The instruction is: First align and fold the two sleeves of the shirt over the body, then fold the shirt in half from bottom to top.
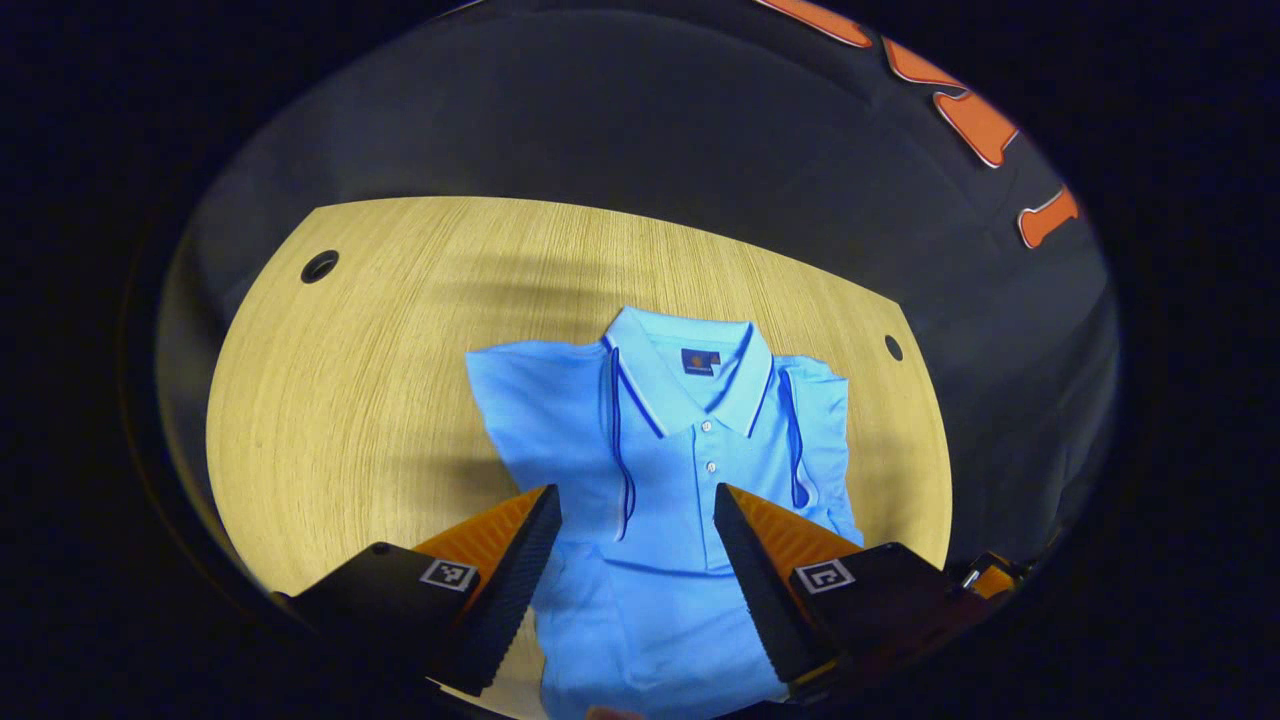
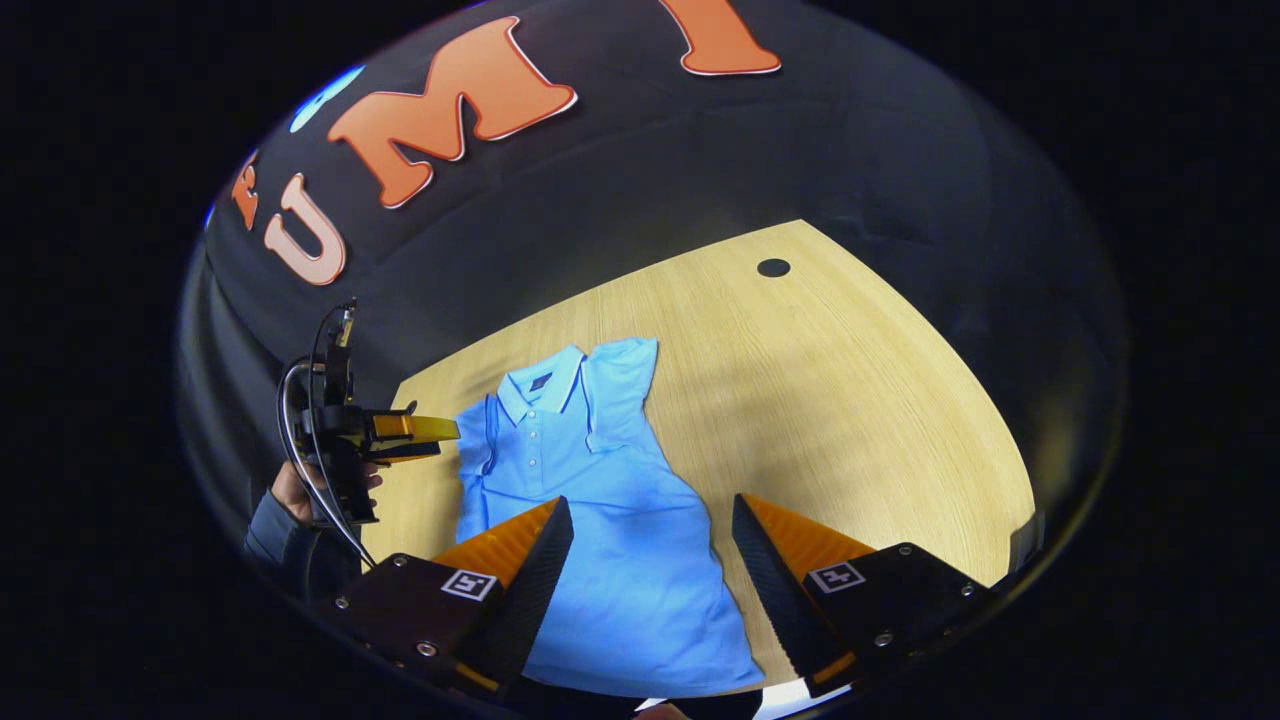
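Observation:
A light blue polo shirt (image 1: 660,470) lies face up on the wooden table (image 1: 350,380), collar toward the far edge. In the left gripper view, dark-trimmed sleeve edges lie over the chest on both sides of the button placket. My left gripper (image 1: 635,510) hovers open over the shirt's middle, nothing between its fingers. In the right gripper view the shirt (image 2: 590,500) runs from the collar down to the near table edge. My right gripper (image 2: 652,510) is open above the shirt's lower body. The left gripper (image 2: 425,430) shows there too, left of the shirt, held by a hand (image 2: 290,490).
The table (image 2: 850,400) has bare wood to the right of the shirt. Round cable holes (image 1: 319,266) (image 1: 893,347) sit near its far corners, and one hole (image 2: 773,267) shows in the right gripper view. Black cloth walls close the booth behind.

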A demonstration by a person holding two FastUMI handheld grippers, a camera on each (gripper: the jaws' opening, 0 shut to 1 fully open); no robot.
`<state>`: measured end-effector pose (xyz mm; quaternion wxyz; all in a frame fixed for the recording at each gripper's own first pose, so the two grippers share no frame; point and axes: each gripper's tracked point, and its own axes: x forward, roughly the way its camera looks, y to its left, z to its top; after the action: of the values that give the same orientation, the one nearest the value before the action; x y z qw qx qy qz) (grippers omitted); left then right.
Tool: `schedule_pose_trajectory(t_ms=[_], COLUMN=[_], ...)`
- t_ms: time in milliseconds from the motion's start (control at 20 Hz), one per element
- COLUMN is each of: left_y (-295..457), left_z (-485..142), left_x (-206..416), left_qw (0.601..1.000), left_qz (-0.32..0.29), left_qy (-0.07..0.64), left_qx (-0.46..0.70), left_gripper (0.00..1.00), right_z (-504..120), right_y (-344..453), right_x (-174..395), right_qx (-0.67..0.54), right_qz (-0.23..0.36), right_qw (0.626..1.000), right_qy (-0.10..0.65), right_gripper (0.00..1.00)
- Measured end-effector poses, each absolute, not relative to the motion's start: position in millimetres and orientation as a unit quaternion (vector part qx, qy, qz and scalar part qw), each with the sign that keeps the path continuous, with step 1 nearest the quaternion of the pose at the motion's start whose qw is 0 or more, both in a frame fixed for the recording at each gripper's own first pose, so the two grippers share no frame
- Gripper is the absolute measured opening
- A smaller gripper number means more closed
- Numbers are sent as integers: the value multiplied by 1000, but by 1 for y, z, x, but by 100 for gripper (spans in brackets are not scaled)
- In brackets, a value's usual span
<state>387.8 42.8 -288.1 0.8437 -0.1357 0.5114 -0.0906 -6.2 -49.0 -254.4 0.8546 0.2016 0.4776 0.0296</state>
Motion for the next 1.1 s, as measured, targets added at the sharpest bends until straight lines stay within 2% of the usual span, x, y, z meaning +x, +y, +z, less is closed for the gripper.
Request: schedule_pose_trajectory(t_ms=[100,450,700,1100], left_y=[54,63,58,70], left_z=[-291,-292,-307,-339], left_x=[366,279,212,116], left_qw=[849,855,851,850], left_qz=[-71,-60,-50,-35], left_qy=[511,505,509,525], left_qx=[-115,-98,-120,-41], left_gripper=[100,100,100,100], right_z=[-256,-269,-296,-332], right_y=[-43,-33,-30,-27], right_x=[-17,-72,-112,-170], right_qx=[194,167,158,122], right_qz=[42,77,93,118], right_qw=[853,842,825,802], right_qy=[483,507,535,573], right_gripper=[98,99,99,99])
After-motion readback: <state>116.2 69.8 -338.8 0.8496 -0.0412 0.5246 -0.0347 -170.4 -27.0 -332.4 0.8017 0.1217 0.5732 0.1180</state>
